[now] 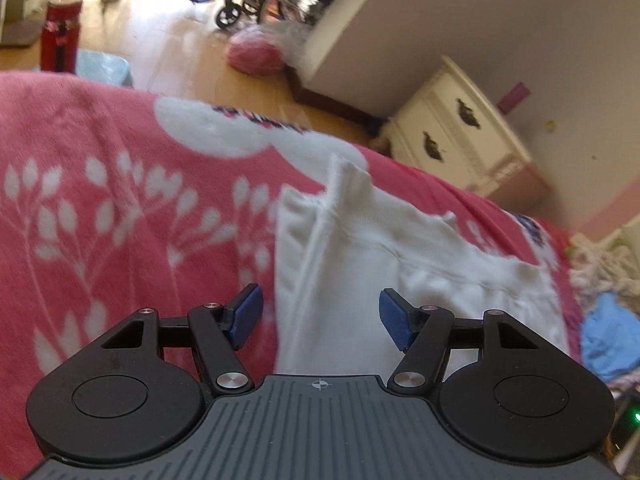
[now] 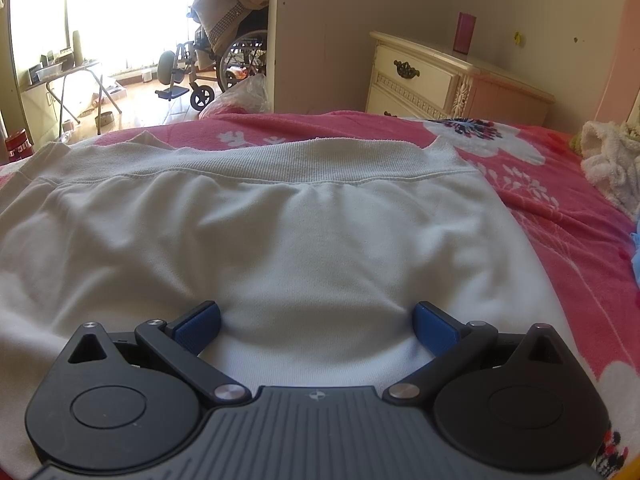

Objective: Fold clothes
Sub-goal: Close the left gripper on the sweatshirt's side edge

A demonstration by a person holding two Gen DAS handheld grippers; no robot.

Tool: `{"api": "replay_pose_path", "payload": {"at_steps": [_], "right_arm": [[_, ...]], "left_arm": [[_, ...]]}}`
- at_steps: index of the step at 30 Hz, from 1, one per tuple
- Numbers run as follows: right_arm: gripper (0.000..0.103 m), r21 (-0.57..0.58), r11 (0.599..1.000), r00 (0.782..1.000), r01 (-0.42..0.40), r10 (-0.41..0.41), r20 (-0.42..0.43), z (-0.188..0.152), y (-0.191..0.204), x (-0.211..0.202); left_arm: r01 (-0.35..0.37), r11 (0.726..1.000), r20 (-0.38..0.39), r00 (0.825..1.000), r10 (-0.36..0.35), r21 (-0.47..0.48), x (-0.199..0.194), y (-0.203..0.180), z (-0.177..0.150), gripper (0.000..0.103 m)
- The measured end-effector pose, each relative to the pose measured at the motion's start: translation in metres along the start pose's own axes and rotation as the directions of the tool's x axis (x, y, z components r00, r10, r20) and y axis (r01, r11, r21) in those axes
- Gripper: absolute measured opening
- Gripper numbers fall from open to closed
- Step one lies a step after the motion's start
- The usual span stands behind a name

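One white garment [image 2: 304,240] is seen lying on the bed, spread over the pink flowered blanket [image 1: 100,200], with its ribbed hem band [image 2: 280,166] running across the far side in the right wrist view. In the left wrist view its left edge appears doubled over along a long seam, so a first side fold is judged to be made or in hand; the remaining folds are judged still to be done, since the body of the garment lies broad and flat.

The left claw [image 1: 320,316] is held apart over that left edge, cloth showing between its blue pads [image 1: 246,314], but no pinch on the fabric can be made out. The right claw [image 2: 316,326] is spread wide above the middle of the garment, nothing gripped between its pads.

Counted from left to right: one red canister [image 1: 60,36] on the floor, one wheelchair [image 2: 216,64], one cream nightstand [image 2: 440,76] with one small magenta box [image 2: 466,32] on it, one crumpled cream cloth [image 2: 608,160] and one blue cloth [image 1: 612,344] at the bed's right side.
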State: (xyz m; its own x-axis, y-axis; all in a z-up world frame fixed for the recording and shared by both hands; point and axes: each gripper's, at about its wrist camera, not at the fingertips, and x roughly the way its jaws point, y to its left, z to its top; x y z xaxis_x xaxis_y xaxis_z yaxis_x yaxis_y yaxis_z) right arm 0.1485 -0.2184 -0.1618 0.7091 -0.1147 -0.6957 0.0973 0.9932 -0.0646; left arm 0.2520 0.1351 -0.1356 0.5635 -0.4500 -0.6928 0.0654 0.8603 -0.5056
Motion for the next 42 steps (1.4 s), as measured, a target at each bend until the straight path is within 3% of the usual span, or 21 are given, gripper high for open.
{"api": "replay_pose_path", "payload": {"at_steps": [7, 12, 16, 18, 22, 25, 29, 34, 39, 42], "right_arm": [[0.103, 0.001, 1.0, 1.0, -0.002, 0.002, 0.002, 0.0, 0.0, -0.001], [0.103, 0.001, 1.0, 1.0, -0.002, 0.002, 0.003, 0.0, 0.0, 0.0], [0.103, 0.001, 1.0, 1.0, -0.002, 0.002, 0.006, -0.001, 0.0, -0.001], [0.103, 0.001, 1.0, 1.0, -0.002, 0.002, 0.007, -0.001, 0.0, -0.001], [0.103, 0.001, 1.0, 1.0, -0.002, 0.002, 0.009, -0.001, 0.0, -0.001], [0.103, -0.001, 1.0, 1.0, -0.002, 0.002, 0.011, -0.002, 0.0, -0.001], [0.103, -0.003, 1.0, 1.0, -0.003, 0.003, 0.014, -0.002, 0.0, -0.002], [0.103, -0.007, 1.0, 1.0, -0.006, 0.006, 0.022, -0.003, 0.0, -0.002], [0.103, -0.013, 1.0, 0.999, -0.014, 0.014, 0.033, -0.004, -0.001, -0.002], [0.103, -0.016, 1.0, 0.999, -0.019, 0.02, 0.043, -0.005, -0.002, -0.002]], "left_arm": [[0.078, 0.993, -0.038, 0.996, -0.082, -0.092, -0.007, 0.012, -0.016, 0.063], [0.181, 0.966, -0.1, 0.974, -0.202, -0.186, -0.009, 0.024, -0.031, 0.063], [0.208, 0.946, -0.102, 0.966, -0.239, -0.249, -0.012, 0.033, -0.042, 0.058], [0.174, 0.955, -0.097, 0.975, -0.202, -0.242, -0.013, 0.029, -0.044, 0.052], [0.091, 0.975, -0.09, 0.99, -0.111, -0.203, -0.015, 0.017, -0.047, 0.027], [0.037, 0.986, -0.084, 0.995, -0.052, -0.161, -0.017, 0.006, -0.047, 0.017], [0.007, 0.985, -0.08, 0.997, -0.021, -0.172, -0.023, -0.003, -0.044, 0.012], [0.065, 0.961, -0.06, 0.995, -0.084, -0.269, -0.032, -0.017, -0.034, 0.01], [0.163, 0.959, -0.041, 0.983, -0.177, -0.233, -0.032, -0.06, -0.016, 0.01], [0.241, 0.947, -0.044, 0.966, -0.256, -0.214, -0.024, -0.085, -0.008, 0.01]]}}
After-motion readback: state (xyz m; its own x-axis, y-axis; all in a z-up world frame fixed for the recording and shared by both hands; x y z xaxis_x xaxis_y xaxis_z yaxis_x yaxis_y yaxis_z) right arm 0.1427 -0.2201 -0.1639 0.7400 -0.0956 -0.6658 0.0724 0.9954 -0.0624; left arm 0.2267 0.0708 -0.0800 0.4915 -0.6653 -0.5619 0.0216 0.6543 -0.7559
